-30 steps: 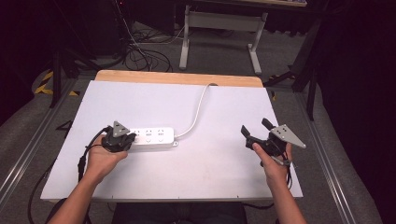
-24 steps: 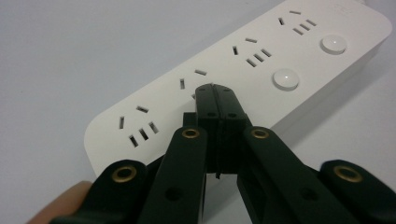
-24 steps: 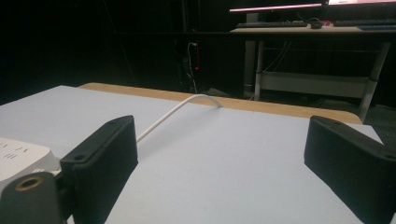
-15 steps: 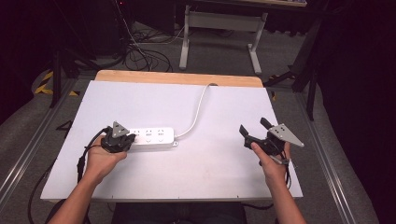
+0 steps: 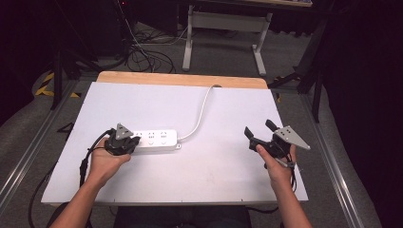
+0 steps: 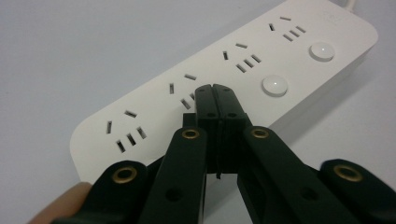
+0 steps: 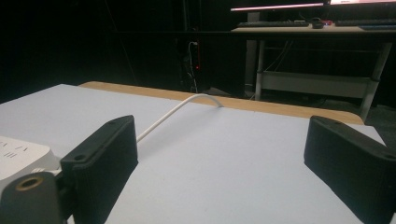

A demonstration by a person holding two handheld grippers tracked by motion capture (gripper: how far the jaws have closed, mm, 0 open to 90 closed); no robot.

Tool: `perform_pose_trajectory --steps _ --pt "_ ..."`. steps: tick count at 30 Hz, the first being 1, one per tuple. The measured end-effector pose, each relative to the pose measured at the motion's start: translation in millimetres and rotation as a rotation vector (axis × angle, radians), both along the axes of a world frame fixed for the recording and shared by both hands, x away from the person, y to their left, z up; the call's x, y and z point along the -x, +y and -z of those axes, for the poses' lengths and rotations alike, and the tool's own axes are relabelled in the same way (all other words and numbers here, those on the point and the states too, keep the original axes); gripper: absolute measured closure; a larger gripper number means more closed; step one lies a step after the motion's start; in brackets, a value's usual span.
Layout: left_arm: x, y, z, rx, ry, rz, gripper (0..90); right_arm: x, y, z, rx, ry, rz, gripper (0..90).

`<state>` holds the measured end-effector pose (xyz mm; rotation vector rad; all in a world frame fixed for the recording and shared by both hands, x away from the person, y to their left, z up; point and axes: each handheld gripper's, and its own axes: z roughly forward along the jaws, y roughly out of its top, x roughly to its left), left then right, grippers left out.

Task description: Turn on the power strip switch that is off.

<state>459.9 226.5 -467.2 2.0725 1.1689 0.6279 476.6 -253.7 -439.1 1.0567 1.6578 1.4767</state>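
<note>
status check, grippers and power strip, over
Left gripper shut, tips over the power strip. Right gripper open, empty, apart on the table. Nothing in the way.

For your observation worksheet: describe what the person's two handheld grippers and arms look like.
Both the left gripper and the right gripper are black, each with two flat jaws, brass-coloured rivets at the joints and a grey three-cornered plate on top. A black cable trails from each. The forearms are bare, with no sleeves in view.

Bare table [image 5: 223, 166] between tools; power strip [image 5: 157, 137] and cord [image 5: 202, 111] block left-centre
</note>
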Motion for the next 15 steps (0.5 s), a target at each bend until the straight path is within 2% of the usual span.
perform_pose_trajectory --steps 5,7,15 --pt "0.0 -3.2 2.1 -0.005 -0.008 -0.007 90.0 0.6 -0.4 -0.6 0.002 -0.004 0.001 10.2" --pt "-0.6 -6.2 2.9 -0.027 -0.018 -0.002 90.0 1.3 0.2 -1.3 -0.004 -0.005 0.001 10.2" --pt "-1.4 -5.7 2.1 -0.018 -0.006 -0.005 90.0 4.0 -1.1 -3.4 -0.01 -0.012 -0.001 10.3"
